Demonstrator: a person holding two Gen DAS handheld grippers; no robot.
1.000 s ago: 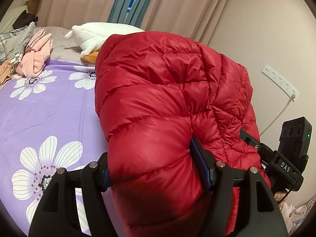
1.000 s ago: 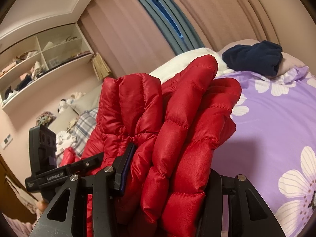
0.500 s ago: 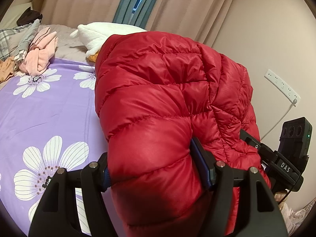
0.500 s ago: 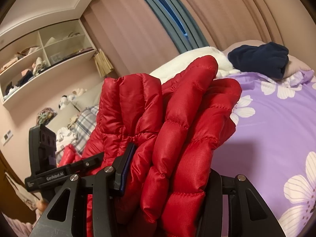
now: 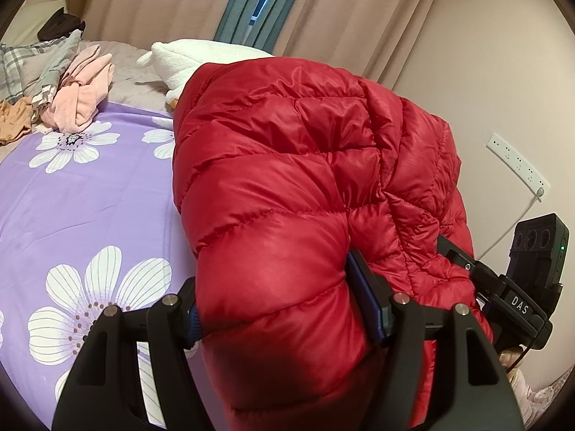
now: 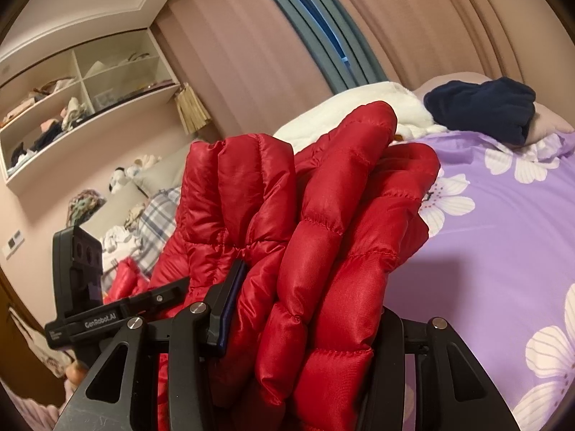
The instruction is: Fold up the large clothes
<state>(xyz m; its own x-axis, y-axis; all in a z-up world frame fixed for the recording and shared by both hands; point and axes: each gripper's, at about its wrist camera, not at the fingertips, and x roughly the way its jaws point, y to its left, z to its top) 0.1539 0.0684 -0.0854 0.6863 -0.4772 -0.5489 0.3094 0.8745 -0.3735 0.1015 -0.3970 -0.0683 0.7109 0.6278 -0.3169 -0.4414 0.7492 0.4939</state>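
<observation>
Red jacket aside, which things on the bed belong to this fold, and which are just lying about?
In the job:
red jacket
left claw, gripping it
right claw, gripping it
purple bedspread

Lying about:
pink garment
navy garment
white plush toy
plaid cloth

The left gripper (image 5: 284,309) clamps a thick fold of the red puffer jacket (image 5: 287,165) above the purple flowered bedsheet (image 5: 90,194).

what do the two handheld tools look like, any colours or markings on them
Both are matte black plastic with silver pivot screws and blue pads on the fingers. The left tool bears white "GenRobot.AI" lettering; the right tool is marked "DAS", with a small green light and a black cable.
</observation>
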